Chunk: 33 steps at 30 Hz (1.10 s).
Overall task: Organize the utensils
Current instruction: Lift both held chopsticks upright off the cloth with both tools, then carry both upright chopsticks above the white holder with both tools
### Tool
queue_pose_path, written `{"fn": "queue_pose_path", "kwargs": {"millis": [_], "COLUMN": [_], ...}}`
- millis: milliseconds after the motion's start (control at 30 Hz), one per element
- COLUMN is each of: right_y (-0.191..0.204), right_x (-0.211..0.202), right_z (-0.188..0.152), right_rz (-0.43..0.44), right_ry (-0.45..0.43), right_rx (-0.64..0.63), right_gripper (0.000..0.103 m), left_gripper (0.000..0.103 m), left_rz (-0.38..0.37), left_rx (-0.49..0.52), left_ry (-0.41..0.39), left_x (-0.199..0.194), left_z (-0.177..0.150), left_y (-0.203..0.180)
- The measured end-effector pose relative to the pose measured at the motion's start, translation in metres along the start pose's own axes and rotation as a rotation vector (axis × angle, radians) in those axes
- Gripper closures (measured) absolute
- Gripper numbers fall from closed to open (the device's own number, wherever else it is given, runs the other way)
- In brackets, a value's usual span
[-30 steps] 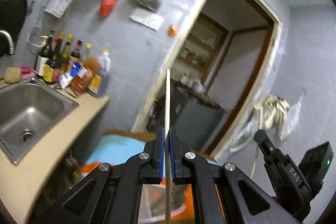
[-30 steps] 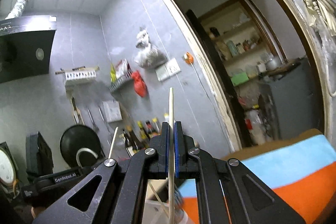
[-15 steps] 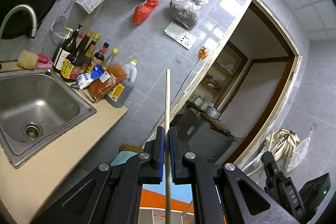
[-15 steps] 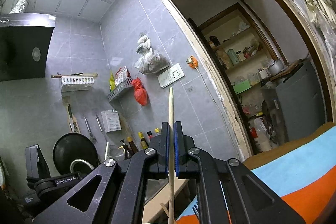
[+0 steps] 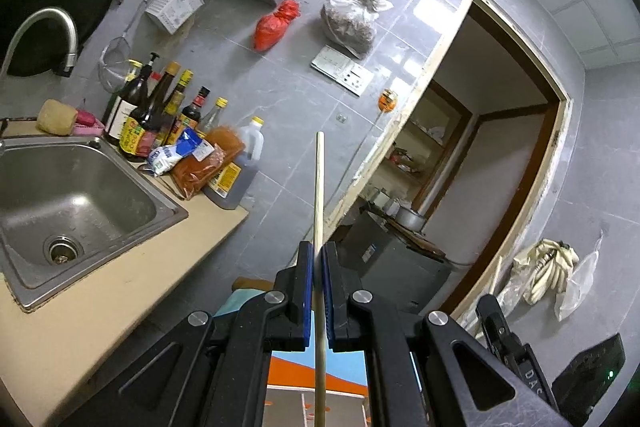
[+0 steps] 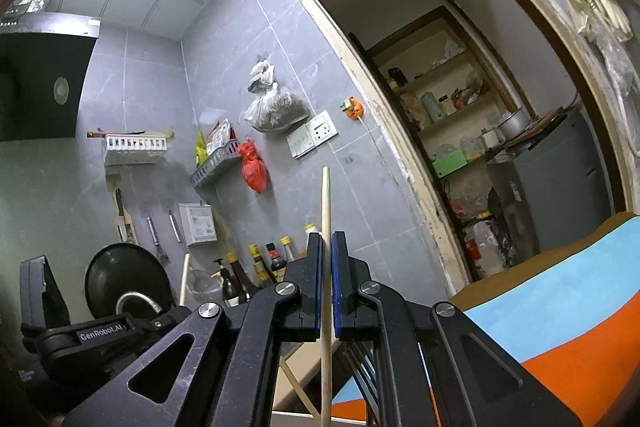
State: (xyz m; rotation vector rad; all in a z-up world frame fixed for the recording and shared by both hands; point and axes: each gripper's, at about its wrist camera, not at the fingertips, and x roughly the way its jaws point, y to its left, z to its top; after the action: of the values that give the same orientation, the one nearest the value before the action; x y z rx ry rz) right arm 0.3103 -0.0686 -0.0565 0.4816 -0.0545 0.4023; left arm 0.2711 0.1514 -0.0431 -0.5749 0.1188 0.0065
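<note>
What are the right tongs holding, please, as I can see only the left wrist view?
Observer: The right tongs are shut on a thin pale wooden chopstick, which stands nearly upright between them.
Operator: Thank you. Is anything lying below it?
Observer: Yes, another pale wooden stick slants across beneath the tongs, at the bottom of the right wrist view.
Operator: And what is on the wall to the far left?
Observer: A black range hood is mounted high on that wall.
</note>
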Motion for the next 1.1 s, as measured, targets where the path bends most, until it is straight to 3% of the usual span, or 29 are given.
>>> {"fn": "queue_pose_path", "kwargs": {"millis": [733, 1100], "right_y": [0.005, 0.005], "right_x": [-0.011, -0.013], "right_z": [-0.018, -0.018], "right_rz": [-0.005, -0.010], "right_ry": [-0.043, -0.045], "right_rx": [-0.097, -0.136], "right_gripper": [0.099, 0.099], "left_gripper": [0.098, 0.098], "left_rz": [0.037, 0.026], "left_rx": [0.106, 0.280], "left_ry": [-0.107, -0.189], "left_x": [-0.005, -0.014], "left_z": [-0.021, -0.032], "left_y": [-0.002, -0.023]}}
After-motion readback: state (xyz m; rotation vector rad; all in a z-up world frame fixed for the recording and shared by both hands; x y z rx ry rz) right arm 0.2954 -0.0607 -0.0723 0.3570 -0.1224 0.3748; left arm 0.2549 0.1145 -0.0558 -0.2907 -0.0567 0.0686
